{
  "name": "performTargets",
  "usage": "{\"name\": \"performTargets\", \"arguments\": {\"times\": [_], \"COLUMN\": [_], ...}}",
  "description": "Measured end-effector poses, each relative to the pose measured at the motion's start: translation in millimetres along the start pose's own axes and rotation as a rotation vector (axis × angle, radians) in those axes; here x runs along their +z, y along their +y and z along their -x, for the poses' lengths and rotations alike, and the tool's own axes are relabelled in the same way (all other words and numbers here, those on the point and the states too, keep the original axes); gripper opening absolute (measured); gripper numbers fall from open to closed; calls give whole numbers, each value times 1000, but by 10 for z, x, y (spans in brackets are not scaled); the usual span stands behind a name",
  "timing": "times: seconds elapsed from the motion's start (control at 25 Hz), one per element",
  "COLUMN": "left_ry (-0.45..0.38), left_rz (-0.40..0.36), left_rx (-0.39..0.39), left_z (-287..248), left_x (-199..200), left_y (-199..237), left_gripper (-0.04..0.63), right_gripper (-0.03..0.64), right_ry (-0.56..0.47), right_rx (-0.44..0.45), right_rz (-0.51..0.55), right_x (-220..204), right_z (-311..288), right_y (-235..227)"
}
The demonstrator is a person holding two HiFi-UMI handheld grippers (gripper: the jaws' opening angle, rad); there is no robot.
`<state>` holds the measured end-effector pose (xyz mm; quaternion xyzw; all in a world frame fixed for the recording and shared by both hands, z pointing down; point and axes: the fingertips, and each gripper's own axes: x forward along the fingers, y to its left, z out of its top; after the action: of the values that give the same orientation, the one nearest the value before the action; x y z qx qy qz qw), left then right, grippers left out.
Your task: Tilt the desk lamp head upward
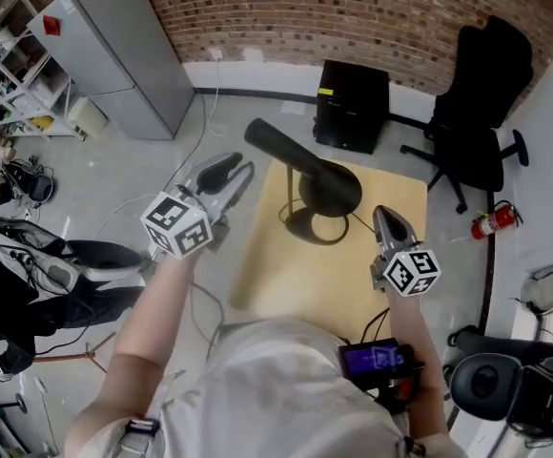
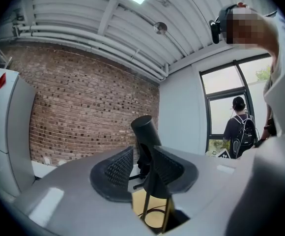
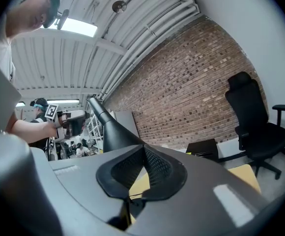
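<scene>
The left gripper (image 1: 242,168) stands with its jaws apart, and its ribbed black pads (image 2: 119,167) press on nothing. Through the gap its own view shows the narrow round end of the black desk lamp's long cone-shaped head (image 1: 300,160), just beyond the tips and not touched by them. The right gripper (image 1: 387,216) has its jaws together on nothing. It hovers near the wide end of the lamp head, apart from it.

The lamp stands on its thin black ring base (image 1: 307,227) at the far part of a small pale wooden table top (image 1: 267,275). The head slants, with the narrow end raised toward the left gripper and the wide shade lower over the base.

I judge the step in hand to be the grip on the head: the open jaws are lined up with the narrow end but not closed on it. Whether the head already sits at its wanted tilt cannot be told. If it does not, the next move calls for easing the left pads around that narrow end, closing firmly, and swinging the head about its joint. The light base may slide or lift unless the right gripper steadies it.
</scene>
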<state>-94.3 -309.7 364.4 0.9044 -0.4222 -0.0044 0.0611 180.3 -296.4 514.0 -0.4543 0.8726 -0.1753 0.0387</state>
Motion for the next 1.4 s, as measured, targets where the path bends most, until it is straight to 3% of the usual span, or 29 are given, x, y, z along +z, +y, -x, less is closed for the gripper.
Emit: {"name": "performTargets", "arguments": {"times": [0.16,0.4,0.68,0.96,1.12,1.4], "left_ry": [-3,-42,-53,-17,10,78], "left_rz": [6,118,180,239,217,150], "left_rx": [-34,-42,-96,-265,-369,-485], "left_z": [-103,-317,-442,-497,-473,-522], "left_x": [193,411,563,533,544,504], "left_y": [0,-29,-45,-75,-103,-156], "left_gripper": [213,281,284,231,230,241], "right_gripper": [12,14,14,15,17,23], "right_ry": [14,9,2,-1,7,22], "right_rx": [4,1,-8,11,22,57], "right_rz": [24,22,14,2,0,-2], "right_x": [-7,-6,22,17,49,69], "right_z": [-6,19,52,6,-68,-164], "right_y": [43,66,32,41,75,146]}}
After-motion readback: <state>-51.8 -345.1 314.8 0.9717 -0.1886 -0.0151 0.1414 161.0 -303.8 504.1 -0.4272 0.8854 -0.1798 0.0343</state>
